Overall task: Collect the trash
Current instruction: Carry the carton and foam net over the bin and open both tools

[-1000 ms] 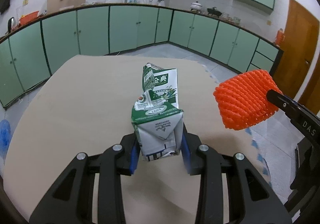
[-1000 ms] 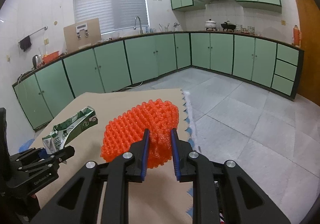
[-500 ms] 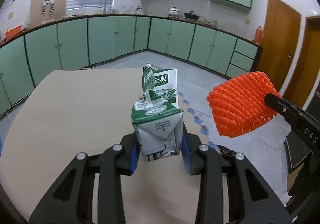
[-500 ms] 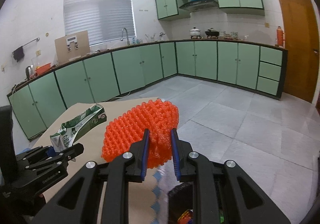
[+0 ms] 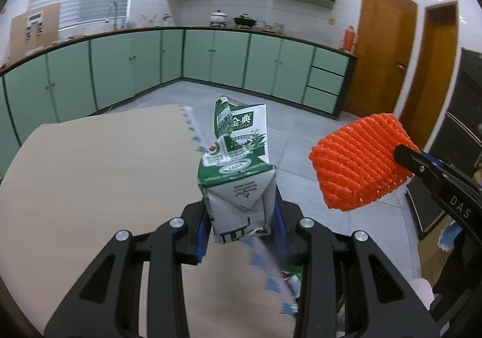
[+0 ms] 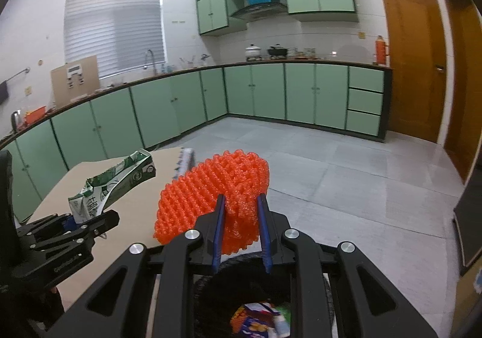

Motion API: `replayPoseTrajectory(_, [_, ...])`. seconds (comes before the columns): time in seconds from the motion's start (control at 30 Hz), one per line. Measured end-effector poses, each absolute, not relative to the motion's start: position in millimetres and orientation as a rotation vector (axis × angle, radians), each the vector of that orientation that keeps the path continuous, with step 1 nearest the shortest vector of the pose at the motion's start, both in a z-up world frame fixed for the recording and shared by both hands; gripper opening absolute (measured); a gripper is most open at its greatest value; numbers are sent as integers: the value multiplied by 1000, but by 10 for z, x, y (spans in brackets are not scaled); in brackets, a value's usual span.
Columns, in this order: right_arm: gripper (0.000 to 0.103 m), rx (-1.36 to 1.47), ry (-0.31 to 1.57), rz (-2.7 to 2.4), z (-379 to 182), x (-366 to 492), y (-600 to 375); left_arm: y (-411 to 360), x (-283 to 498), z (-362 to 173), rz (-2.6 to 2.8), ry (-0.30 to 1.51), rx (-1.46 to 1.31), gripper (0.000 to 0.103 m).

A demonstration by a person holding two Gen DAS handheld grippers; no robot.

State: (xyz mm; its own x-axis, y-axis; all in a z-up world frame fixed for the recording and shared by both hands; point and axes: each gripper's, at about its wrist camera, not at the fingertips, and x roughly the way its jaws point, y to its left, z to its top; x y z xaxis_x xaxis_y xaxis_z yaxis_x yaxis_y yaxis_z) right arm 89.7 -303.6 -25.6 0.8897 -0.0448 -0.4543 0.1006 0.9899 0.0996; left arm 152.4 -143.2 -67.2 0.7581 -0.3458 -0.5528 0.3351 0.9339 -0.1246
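Note:
My left gripper (image 5: 241, 229) is shut on a crumpled green and white milk carton (image 5: 238, 184) and holds it in the air at the right edge of the beige table (image 5: 90, 181). My right gripper (image 6: 241, 217) is shut on an orange foam fruit net (image 6: 211, 196); the net also shows in the left wrist view (image 5: 358, 163). Below the right gripper a black trash bin (image 6: 208, 304) holds colourful wrappers (image 6: 259, 320). The carton (image 6: 111, 184) and the left gripper (image 6: 81, 226) show at the left of the right wrist view.
Green kitchen cabinets (image 6: 271, 93) line the far walls. A grey tiled floor (image 6: 346, 175) lies beyond the table. A wooden door (image 6: 412, 60) stands at the right. A dark appliance (image 5: 452, 157) is at the far right of the left wrist view.
Both grippers have swung right, off the table toward its right edge, each still holding its item. The trash bin has come into view under the right gripper.

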Motion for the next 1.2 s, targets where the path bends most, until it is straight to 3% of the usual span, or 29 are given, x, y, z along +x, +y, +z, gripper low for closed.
replayPoseTrajectory(0.5, [20, 143, 525, -201, -573, 671, -3576, -2304, 1476, -1082, -516, 660, 60, 33])
replayPoseTrajectory(1.0, [21, 176, 640, -229, -1107, 886, -3811, -2688, 1747, -1554, -518, 767, 100, 34])
replayPoseTrajectory(1.2, [26, 192, 696, -207, -1300, 1022, -3849, -2738, 1848, -1640, -507, 800, 102, 36])
